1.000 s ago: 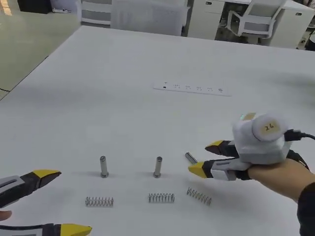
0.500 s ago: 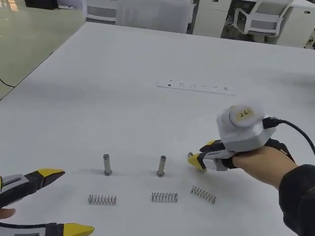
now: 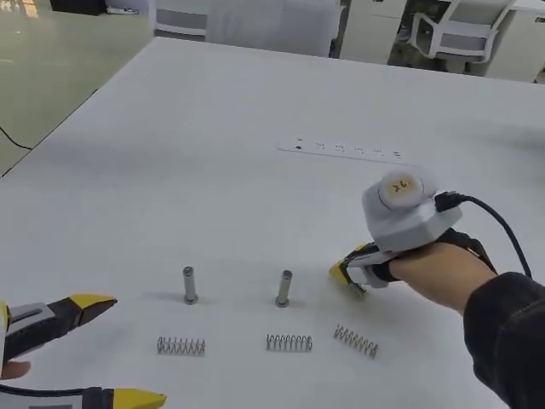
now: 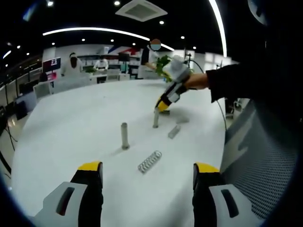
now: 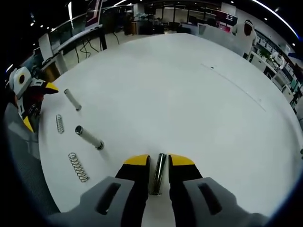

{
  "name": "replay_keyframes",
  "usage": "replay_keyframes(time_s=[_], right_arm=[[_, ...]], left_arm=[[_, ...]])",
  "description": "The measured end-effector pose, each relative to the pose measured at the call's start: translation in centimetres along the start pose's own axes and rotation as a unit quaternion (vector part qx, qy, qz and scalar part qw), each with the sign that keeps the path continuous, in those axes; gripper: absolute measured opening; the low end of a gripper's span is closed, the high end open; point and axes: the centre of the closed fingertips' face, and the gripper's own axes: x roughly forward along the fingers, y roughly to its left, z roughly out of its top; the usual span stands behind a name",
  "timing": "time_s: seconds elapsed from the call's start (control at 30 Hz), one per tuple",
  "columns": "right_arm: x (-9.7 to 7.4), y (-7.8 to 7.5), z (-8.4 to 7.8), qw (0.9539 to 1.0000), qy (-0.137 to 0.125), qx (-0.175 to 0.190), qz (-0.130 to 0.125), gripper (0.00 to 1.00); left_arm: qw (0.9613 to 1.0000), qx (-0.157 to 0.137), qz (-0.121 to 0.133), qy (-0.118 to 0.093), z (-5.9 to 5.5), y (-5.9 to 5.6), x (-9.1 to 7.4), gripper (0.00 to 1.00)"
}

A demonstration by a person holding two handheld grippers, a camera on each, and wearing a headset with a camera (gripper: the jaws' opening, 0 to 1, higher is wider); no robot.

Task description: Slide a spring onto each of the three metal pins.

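Found right gripper (image 5: pixel 159 161) clamped on one pin (image 5: pixel 159 178), left gripper (image 4: pixel 147 168) spread apart. Noted two pins (image 3: pixel 189 285) upright, three springs (image 3: pixel 289 342) lying toward the table's (image 3: pixel 255 128) near edge.

Bright overhead lighting; fisheye edges warp (background perhaps slightly soft).

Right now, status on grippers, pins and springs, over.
Left gripper open, holding nothing. Right gripper shut on third pin. Other two pins upright, bare. Three springs lying flat on the table, none fitted yet.
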Motion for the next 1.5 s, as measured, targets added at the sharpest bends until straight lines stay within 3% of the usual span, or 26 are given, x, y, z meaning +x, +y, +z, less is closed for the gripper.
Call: replay_keyframes(time_s=[0.23,0.47,0.67,1.23,1.5], right_arm=[[0.6,-0.1,-0.8,0.9995,0.032,-0.002,0.001,0.08],[0.6,0.2,-0.6,0.9992,0.037,-0.016,-0.002,0.06],[0.5,0.2,-0.8,0.9992,0.040,0.003,-0.004,0.05],[-3.6,1.6,-0.4,0.9997,-0.015,0.019,0.000,0.05],[-4.9,2.0,-0.9,0.9994,-0.027,0.019,-0.004,0.05]], left_arm=[[1.0000,-0.001,0.002,-0.001,0.1,0.0,-0.1,0.74],[1.0000,0.000,0.003,0.000,0.1,0.0,0.0,0.73],[1.0000,0.001,0.004,-0.002,0.2,0.0,-0.1,0.73],[1.0000,0.004,0.000,-0.004,0.3,-0.1,0.0,0.72],[1.0000,0.006,-0.002,-0.004,0.4,-0.2,0.0,0.72]])
